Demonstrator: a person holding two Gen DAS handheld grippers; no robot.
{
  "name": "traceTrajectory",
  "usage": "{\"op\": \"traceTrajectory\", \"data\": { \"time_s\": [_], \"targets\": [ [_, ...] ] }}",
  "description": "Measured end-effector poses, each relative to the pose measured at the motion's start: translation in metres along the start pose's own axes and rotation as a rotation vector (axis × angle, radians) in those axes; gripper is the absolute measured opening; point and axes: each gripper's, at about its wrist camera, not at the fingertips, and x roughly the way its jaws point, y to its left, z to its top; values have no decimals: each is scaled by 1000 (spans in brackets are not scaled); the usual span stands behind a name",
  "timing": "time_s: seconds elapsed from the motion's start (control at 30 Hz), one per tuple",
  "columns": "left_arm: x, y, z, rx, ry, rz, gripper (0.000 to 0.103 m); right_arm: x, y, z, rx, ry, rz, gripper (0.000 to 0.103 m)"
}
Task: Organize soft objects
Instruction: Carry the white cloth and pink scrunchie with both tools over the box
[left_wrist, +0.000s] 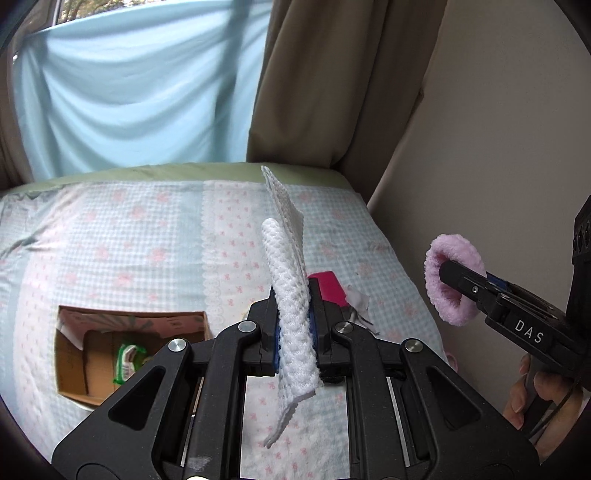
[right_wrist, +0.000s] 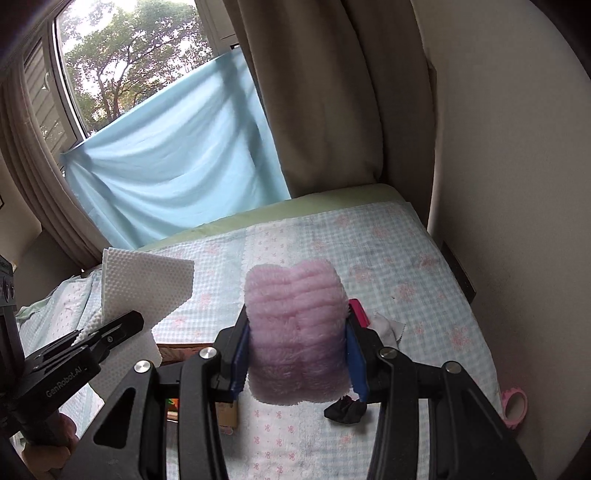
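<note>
We hold both items up over bed (left_wrist: 110, 236). Left gripper (left_wrist: 294, 328) pinches white waffle cloth (left_wrist: 291, 295), jaws pressed tight on it; long axis runs away from us, loose end hangs below. Right gripper (right_wrist: 295, 354) clamps pink fluffy band (right_wrist: 295, 332) (squashed thick between pads). Open cardboard box (left_wrist: 140, 325) lies below and left of left gripper, so left hand is nearer. We judge box as likely drop place. Cloth looks thin, folded; band plush, ring-shaped.
</note>
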Motion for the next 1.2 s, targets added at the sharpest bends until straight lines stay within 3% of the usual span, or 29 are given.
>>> {"op": "traceTrajectory", "data": {
  "time_s": [0.33,0.67,0.9,1.2],
  "targets": [
    [-58,122,-3,-25,-4,37,9,6,134,-18,-54,8,56,41],
    [-46,230,-23,5,104,96,9,59,246,-57,-42,96,81,41],
    [1,264,-45,30,227,104,9,113,278,-78,-79,205,56,41],
    [78,280,-71,73,381,96,9,191,265,-100,-80,367,0,41]
  ]
}}
